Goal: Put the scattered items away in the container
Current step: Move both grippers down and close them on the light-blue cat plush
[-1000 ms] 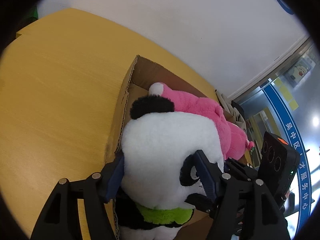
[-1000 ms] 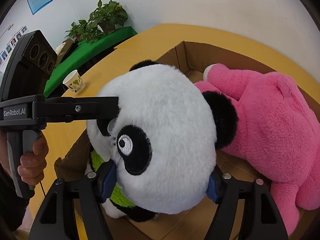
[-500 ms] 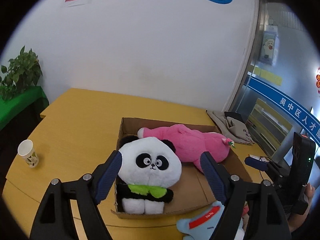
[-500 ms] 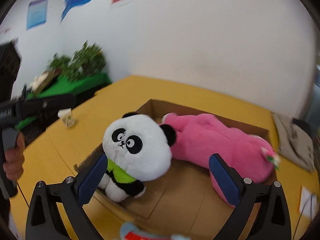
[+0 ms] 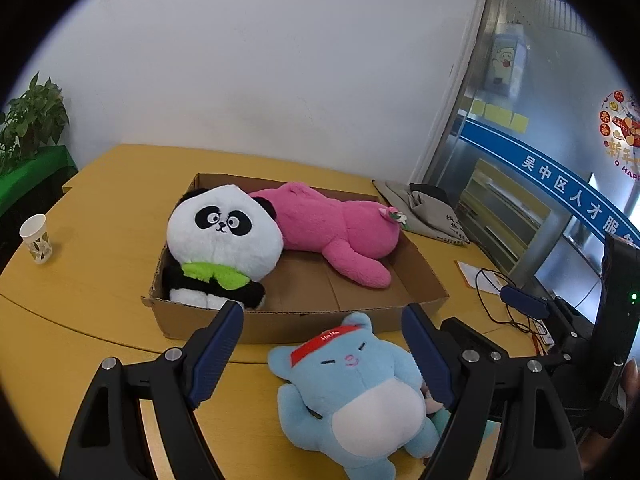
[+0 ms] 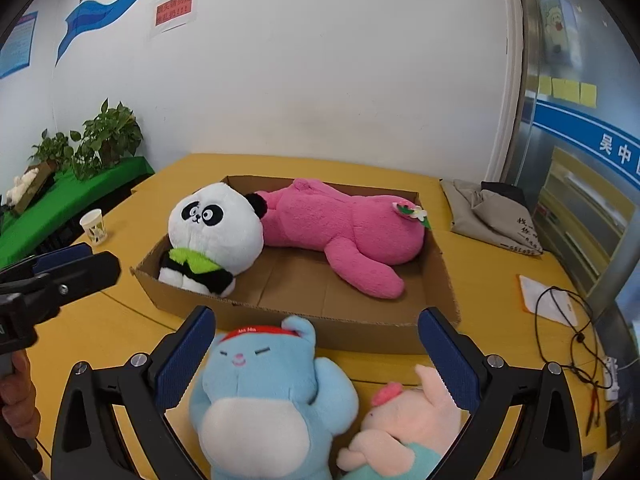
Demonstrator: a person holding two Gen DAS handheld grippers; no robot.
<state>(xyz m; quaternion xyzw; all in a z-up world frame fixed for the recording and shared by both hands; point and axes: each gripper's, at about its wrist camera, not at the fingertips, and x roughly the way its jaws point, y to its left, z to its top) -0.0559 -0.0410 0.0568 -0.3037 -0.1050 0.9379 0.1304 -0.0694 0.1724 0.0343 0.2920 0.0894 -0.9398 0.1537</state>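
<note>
Black-and-white panda plush (image 5: pixel 222 240) with lime-green scarf; plain pink plush (image 5: pixel 340 232); light-blue plush (image 6: pixel 272 396) with white belly, red headband; brown cardboard box (image 5: pixel 288 326); yellow table (image 5: pixel 100 280).

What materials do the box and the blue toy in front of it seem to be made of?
The box looks like brown corrugated cardboard: matte, with fold creases and raw cut edges. The blue toy looks like soft plush fabric: short fuzzy pile, rounded stuffed shape, what look like stitched eyes; the filling is not visible.
</note>
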